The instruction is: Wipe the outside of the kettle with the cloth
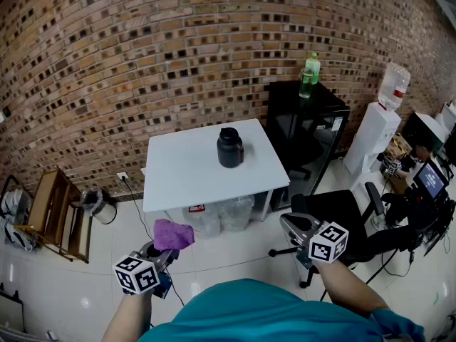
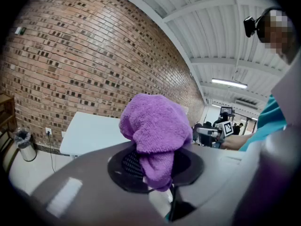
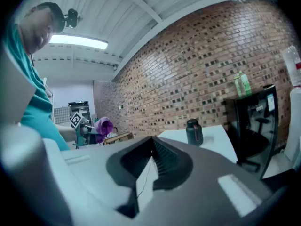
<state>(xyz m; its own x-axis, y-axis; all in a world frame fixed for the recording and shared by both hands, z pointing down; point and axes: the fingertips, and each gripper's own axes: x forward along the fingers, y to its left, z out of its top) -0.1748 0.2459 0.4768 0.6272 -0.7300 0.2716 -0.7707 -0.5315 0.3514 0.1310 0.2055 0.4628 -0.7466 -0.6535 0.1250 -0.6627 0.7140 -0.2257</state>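
A black kettle (image 1: 230, 147) stands upright on a white table (image 1: 185, 177), some way ahead of both grippers; it also shows small in the right gripper view as the kettle (image 3: 194, 131). My left gripper (image 1: 165, 252) is shut on a purple cloth (image 1: 173, 234), which bunches up above the jaws as the cloth (image 2: 155, 131) in the left gripper view. My right gripper (image 1: 291, 224) is shut with nothing between its jaws. Both grippers hover over the floor, short of the table's near edge.
A black cabinet (image 1: 306, 123) with a green bottle (image 1: 309, 74) stands right of the table. A black office chair (image 1: 335, 212) sits near my right gripper. A wooden rack (image 1: 60, 212) and small bin (image 1: 96, 204) are at left, a water dispenser (image 1: 374, 130) at right. Brick wall behind.
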